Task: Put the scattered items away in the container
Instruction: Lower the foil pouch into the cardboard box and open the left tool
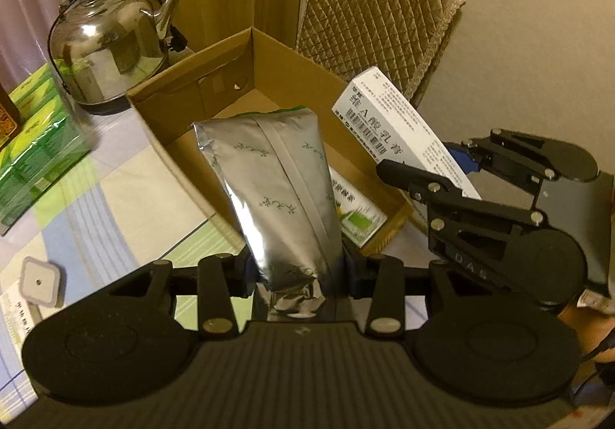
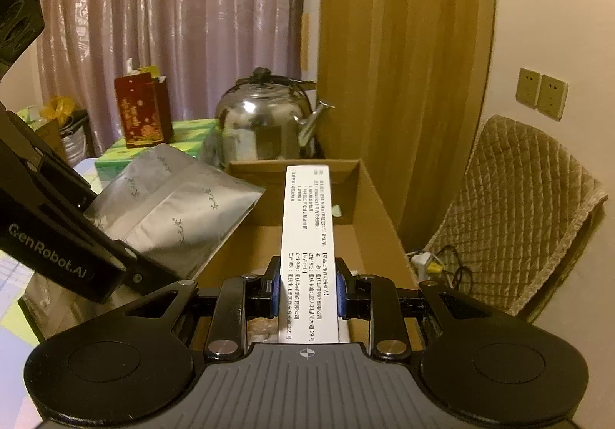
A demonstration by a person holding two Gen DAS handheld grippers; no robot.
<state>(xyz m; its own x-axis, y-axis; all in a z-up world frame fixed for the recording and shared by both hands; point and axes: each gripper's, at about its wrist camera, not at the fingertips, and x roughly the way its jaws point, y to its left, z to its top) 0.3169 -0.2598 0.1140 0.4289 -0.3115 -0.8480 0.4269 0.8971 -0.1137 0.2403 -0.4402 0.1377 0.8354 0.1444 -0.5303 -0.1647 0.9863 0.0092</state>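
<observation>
Your left gripper (image 1: 298, 267) is clamped on the lower end of a silver foil pouch (image 1: 276, 191), which stands tilted over the near wall of the open cardboard box (image 1: 184, 83). The pouch carries a repeated small green script motif; the characters are too small to read. "GenRobot.AI" is printed in grey on the side of this gripper where it shows in the right wrist view.

Your right gripper (image 2: 305, 287) is closed on a long white carton (image 2: 305, 221), its blue pads (image 2: 273, 290) pressing both narrow sides. The carton points forward over the box interior. Its top face bears columns of black Chinese text, including a manufacturer and address block. In the left wrist view its other face shows large characters reading "维A酸乳膏" beside a barcode. The letters "DAS" are embossed on this gripper's body.

Inside the box, a small white-and-green packet (image 1: 357, 214) lies on the floor against the near wall; its print is partly hidden by the pouch.

Behind the box stands a steel kettle (image 1: 107, 45). Stacked green boxes (image 1: 34, 152) lie left of it, with a red gift bag (image 2: 144, 110) bearing gold characters on top. A small white square device (image 1: 40, 281) sits on the checked tablecloth (image 1: 127, 191). A quilted chair cushion (image 1: 376, 14) stands beyond the box on the right.
</observation>
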